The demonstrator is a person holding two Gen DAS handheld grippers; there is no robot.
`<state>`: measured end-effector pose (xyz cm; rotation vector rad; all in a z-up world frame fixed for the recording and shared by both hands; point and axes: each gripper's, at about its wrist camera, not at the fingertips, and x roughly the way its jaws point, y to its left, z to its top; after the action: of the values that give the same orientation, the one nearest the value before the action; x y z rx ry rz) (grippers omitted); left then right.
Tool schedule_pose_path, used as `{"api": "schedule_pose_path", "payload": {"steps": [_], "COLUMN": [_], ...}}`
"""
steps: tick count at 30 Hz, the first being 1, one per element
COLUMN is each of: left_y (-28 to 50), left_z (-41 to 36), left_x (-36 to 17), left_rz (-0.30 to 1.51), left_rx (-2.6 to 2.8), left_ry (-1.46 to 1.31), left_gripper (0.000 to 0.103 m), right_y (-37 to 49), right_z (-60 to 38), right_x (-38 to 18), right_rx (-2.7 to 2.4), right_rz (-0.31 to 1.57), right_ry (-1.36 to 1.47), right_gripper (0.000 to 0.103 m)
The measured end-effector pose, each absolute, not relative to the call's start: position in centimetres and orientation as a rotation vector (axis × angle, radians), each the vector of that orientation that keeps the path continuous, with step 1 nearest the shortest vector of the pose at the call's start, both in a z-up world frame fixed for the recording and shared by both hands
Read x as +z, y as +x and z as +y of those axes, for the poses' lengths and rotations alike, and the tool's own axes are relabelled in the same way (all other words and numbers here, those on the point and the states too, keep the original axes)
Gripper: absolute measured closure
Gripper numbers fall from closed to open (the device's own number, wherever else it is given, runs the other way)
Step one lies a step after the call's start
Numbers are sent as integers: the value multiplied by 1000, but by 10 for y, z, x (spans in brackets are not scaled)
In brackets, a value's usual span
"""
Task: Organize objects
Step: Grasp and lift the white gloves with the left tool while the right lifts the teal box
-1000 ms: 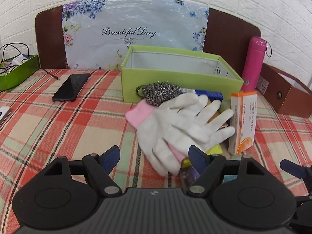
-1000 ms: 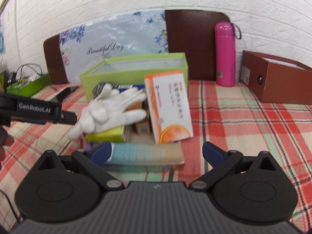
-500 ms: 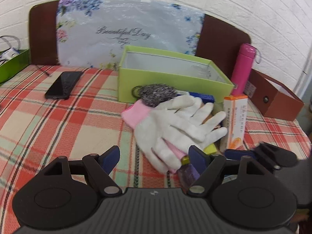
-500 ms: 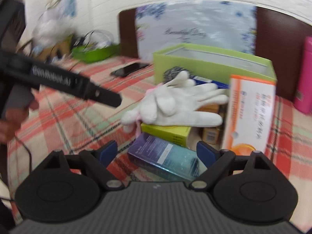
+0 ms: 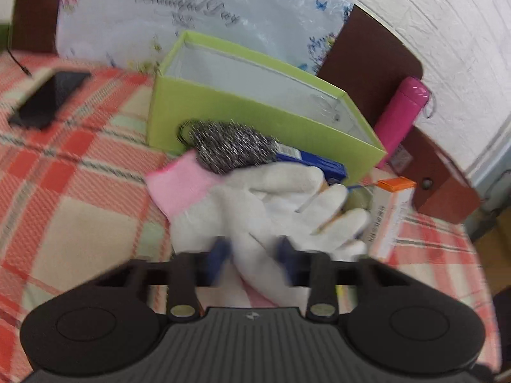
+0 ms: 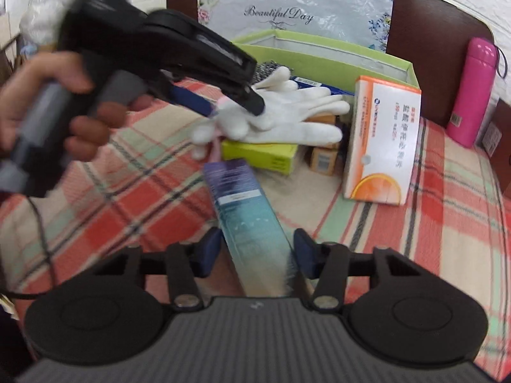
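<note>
White gloves with a pink cuff [image 5: 271,204] lie on a pile of small boxes in front of the open green box [image 5: 255,118]. My left gripper [image 5: 252,260] has narrowed around a glove finger; in the right wrist view its tips [image 6: 236,105] sit at the gloves [image 6: 287,118]. My right gripper [image 6: 255,252] has its fingers on both sides of a long purple-teal box [image 6: 246,204], close to its sides. An orange-white medicine box [image 6: 383,140] stands upright to the right. A steel scourer [image 5: 230,143] lies by the green box.
A pink bottle [image 6: 472,89] and a brown box [image 5: 444,175] stand at the right. A black phone [image 5: 48,99] lies on the plaid cloth at the left. A yellow-green box [image 6: 258,153] and small brown boxes [image 6: 322,159] lie under the gloves.
My left gripper moved forward onto the gloves and its fingers closed in. My right gripper closed in around the purple-teal box, which now points away from me.
</note>
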<state>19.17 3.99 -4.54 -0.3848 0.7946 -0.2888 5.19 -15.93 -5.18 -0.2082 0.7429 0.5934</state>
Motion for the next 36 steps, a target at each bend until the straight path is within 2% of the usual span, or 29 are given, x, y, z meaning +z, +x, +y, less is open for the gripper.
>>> {"api": "schedule_pose_path", "payload": {"steps": [1, 2, 10, 12, 14, 15, 19, 22, 25, 27, 29, 30, 33, 34, 36], "left_y": [187, 179, 93, 81, 77, 77, 84, 85, 88, 93, 98, 100, 101, 103, 105], "left_z": [43, 45, 67, 72, 76, 76, 65, 50, 38, 34, 32, 32, 36, 38, 42], "left_x": [-44, -41, -25, -24, -25, -25, -25, -29, -38, -45, -51, -54, -54, -54, -54], "left_rz": [800, 797, 814, 810, 786, 769, 789, 801, 819, 840, 867, 878, 878, 885, 897], "left_rx": [-299, -306, -389, -364, -326, -307, -339, -400, -401, -428, -431, -426, -433, -433, -438], "left_ry": [-398, -380, -252, -221, -217, -215, -187, -145, -95, -84, -75, -74, -86, -95, -116], "left_gripper": [85, 89, 89, 75, 42, 40, 39, 30, 30, 36, 56, 58, 74, 84, 89], "right_y": [46, 41, 26, 26, 25, 24, 18, 20, 20, 21, 24, 25, 26, 26, 26], "right_z": [-159, -158, -158, -158, -158, -157, -157, -160, -158, -156, -154, -152, -149, -148, -147], "right_x": [-51, -51, -49, -51, -52, -52, -51, -52, -51, -51, -53, -54, -59, -60, -60], "right_rx": [595, 590, 586, 584, 576, 571, 551, 535, 525, 517, 510, 506, 490, 487, 475], "right_rz": [743, 742, 754, 760, 762, 761, 754, 762, 767, 769, 783, 789, 806, 812, 811], "right_ry": [-196, -190, -158, -153, -144, -145, -157, -145, -140, -133, -122, -122, -115, -107, -105], "right_gripper": [64, 64, 64, 64, 64, 64, 58, 55, 55, 55, 55, 55, 55, 55, 59]}}
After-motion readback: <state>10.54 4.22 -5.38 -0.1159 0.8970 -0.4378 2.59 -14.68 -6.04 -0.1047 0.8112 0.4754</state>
